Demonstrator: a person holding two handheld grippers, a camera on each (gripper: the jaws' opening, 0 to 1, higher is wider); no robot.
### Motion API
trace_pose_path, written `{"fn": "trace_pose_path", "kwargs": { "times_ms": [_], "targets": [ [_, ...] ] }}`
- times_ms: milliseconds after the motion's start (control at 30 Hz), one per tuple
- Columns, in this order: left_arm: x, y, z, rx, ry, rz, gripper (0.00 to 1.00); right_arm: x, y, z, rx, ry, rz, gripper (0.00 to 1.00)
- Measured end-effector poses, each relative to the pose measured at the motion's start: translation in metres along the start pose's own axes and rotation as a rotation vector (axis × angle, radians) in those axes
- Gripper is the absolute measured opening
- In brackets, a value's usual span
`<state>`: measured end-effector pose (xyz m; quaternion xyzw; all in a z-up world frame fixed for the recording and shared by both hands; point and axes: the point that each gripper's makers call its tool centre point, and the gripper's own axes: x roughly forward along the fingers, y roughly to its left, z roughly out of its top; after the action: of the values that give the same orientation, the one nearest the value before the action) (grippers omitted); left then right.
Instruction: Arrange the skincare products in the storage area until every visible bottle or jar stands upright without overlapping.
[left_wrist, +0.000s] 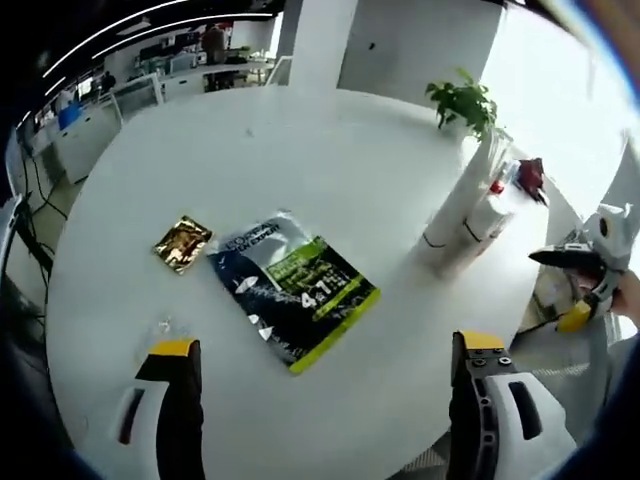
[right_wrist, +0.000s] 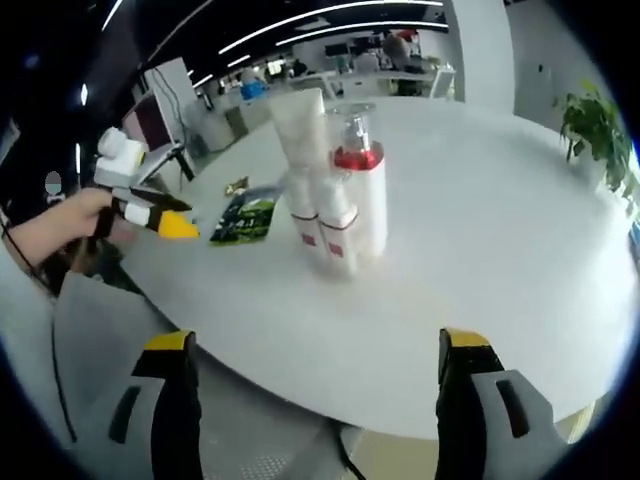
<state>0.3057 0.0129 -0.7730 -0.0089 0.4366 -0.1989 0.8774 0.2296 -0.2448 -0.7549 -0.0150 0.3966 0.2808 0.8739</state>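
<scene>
Our left gripper (left_wrist: 318, 360) hangs above the round white table (left_wrist: 330, 180) with its jaws spread wide and nothing between them; just ahead of them lies a flat green and dark sachet pack (left_wrist: 293, 288), and beyond its far left corner a small gold packet (left_wrist: 182, 243). Off to our right in that view stands the cluster of skincare products (left_wrist: 468, 205), upright tubes pressed together near a potted plant (left_wrist: 462, 103). Our right gripper (right_wrist: 312, 372) is likewise fully open and empty, held back over the table edge, with the same cluster straight ahead: a tall white tube (right_wrist: 302, 135), a clear pump bottle with a red collar (right_wrist: 358, 185), and two shorter white tubes (right_wrist: 325, 225) touching in front. The other gripper comes in from the left, held in a hand (right_wrist: 60, 228). We judge the tubes light, smooth and easily toppled, so a grip low on the body should serve; the pump bottle looks heavier and rigid, best taken around its middle. The sachets are limp and thin, so an edge pinch seems the only hold.
</scene>
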Motion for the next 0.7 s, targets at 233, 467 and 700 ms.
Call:
{"fn": "trace_pose_path", "kwargs": {
  "times_ms": [233, 467, 700],
  "targets": [
    [0.023, 0.006, 0.008, -0.031, 0.023, 0.033, 0.99, 0.007, -0.005, 0.0, 0.012, 0.019, 0.006, 0.97],
    [0.044, 0.012, 0.02, -0.04, 0.041, 0.107, 0.99, 0.013, -0.009, -0.003, 0.021, 0.036, 0.013, 0.98],
    [0.062, 0.019, 0.029, -0.163, 0.033, 0.171, 0.99, 0.018, -0.008, -0.006, 0.028, 0.051, 0.021, 0.97]
  ]
}}
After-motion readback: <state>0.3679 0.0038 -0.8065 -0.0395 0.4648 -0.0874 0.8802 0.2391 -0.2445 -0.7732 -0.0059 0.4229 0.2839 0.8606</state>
